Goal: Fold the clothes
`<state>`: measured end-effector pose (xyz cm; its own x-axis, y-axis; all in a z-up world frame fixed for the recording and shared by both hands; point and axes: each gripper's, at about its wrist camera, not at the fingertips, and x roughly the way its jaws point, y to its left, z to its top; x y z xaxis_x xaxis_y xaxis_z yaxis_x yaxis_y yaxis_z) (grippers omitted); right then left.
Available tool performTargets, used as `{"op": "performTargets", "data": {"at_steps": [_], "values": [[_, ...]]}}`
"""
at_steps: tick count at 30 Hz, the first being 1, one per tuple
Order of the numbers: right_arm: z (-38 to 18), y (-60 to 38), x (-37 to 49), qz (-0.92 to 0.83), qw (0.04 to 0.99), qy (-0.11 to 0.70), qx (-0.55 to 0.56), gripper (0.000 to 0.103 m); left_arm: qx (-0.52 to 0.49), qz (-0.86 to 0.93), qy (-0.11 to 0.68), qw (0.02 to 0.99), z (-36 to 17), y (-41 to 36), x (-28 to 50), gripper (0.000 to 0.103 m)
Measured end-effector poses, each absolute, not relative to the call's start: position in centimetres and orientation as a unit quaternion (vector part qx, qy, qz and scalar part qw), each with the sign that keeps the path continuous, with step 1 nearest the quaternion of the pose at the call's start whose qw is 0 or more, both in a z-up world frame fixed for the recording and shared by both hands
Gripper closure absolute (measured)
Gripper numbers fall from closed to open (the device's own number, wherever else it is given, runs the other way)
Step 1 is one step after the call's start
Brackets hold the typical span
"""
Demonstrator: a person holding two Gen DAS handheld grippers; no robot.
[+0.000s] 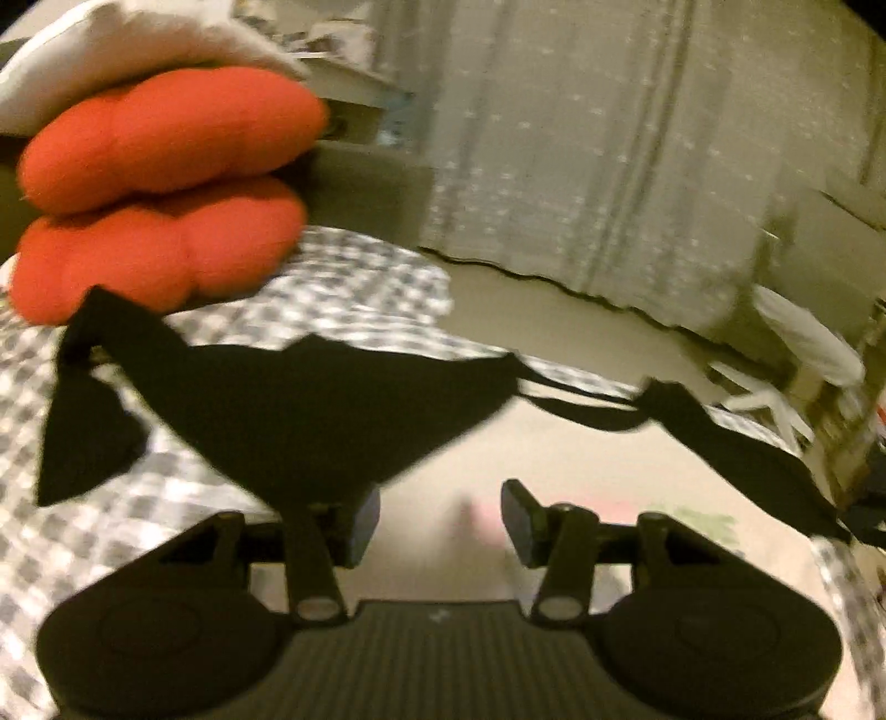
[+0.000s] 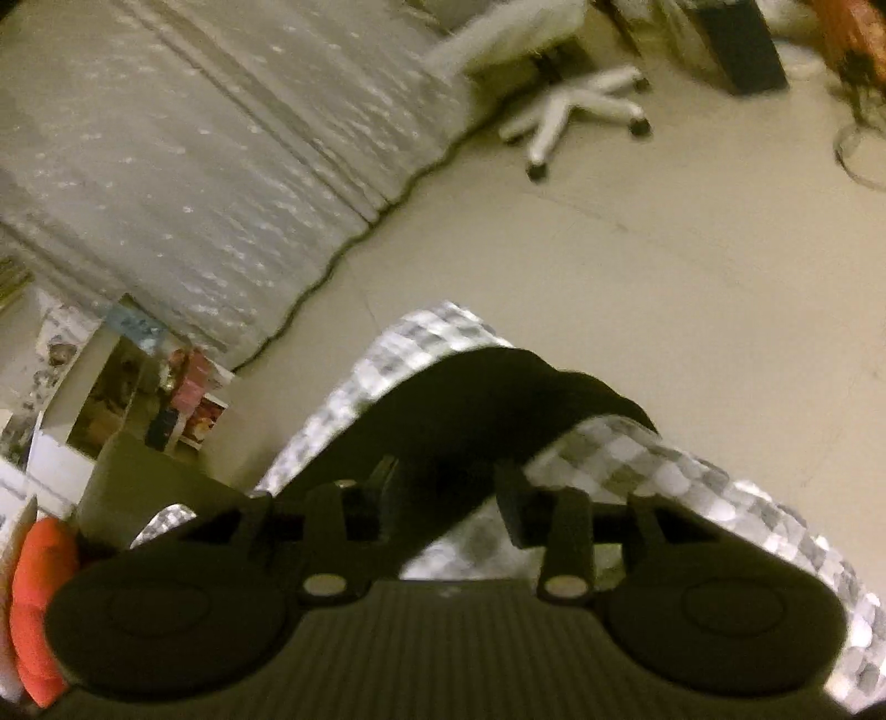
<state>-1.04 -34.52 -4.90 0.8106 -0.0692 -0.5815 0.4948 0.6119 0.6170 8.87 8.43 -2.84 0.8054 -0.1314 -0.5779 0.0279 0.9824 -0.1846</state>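
Note:
A black garment with thin straps (image 1: 310, 410) hangs in front of my left gripper (image 1: 440, 520) over the grey-and-white checked bedcover (image 1: 166, 498). The left jaws stand apart; the cloth drapes over the left finger, and no pinch shows. A strap runs right to another black part (image 1: 736, 454) near the right edge. In the right wrist view the same black garment (image 2: 487, 399) lies over the checked cover (image 2: 664, 482) and passes between the fingers of my right gripper (image 2: 448, 498), whose jaws stand apart around it.
Two red cushions (image 1: 166, 199) and a white pillow (image 1: 111, 50) are stacked at the left. A grey patterned curtain (image 1: 609, 166) hangs beyond the beige floor (image 2: 664, 249). A white swivel chair base (image 2: 576, 116) and a small shelf unit (image 2: 138, 399) stand on the floor.

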Motion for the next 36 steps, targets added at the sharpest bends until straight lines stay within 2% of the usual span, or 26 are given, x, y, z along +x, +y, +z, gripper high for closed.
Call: {"op": "performTargets", "data": {"at_steps": [6,25,27,29,30,31,32,36], "values": [[-4.6,-30.4,0.2,-0.106,0.884,0.256,0.377,0.061,-0.046,0.025,0.301,0.952,-3.5,11.3,10.2,0.053],[-5.3,-18.4,2.9,0.038,0.909,0.328,0.253,0.055,-0.108,0.164,0.294,0.935,-5.1,23.4,10.5,0.053],[-5.4,-17.7,2.9,0.044,0.911,0.332,0.240,0.055,-0.125,0.165,0.300,0.931,-5.9,24.3,10.9,0.057],[-5.6,-17.1,2.8,0.050,0.912,0.334,0.232,0.055,-0.148,0.165,0.300,0.928,-6.8,25.0,11.1,0.076],[-5.7,-16.9,2.8,0.052,0.912,0.335,0.229,0.055,-0.155,0.168,0.293,0.929,-7.1,25.3,11.0,0.080],[-5.7,-16.7,2.7,0.052,0.912,0.336,0.228,0.055,-0.162,0.169,0.287,0.929,-7.3,25.5,10.9,0.097],[-5.8,-16.6,2.7,0.053,0.912,0.337,0.227,0.055,-0.169,0.169,0.284,0.929,-7.4,25.7,10.8,0.101],[-6.0,-16.3,2.6,0.050,0.912,0.339,0.225,0.055,-0.150,0.200,0.252,0.935,-6.2,25.6,9.9,0.102]]}}
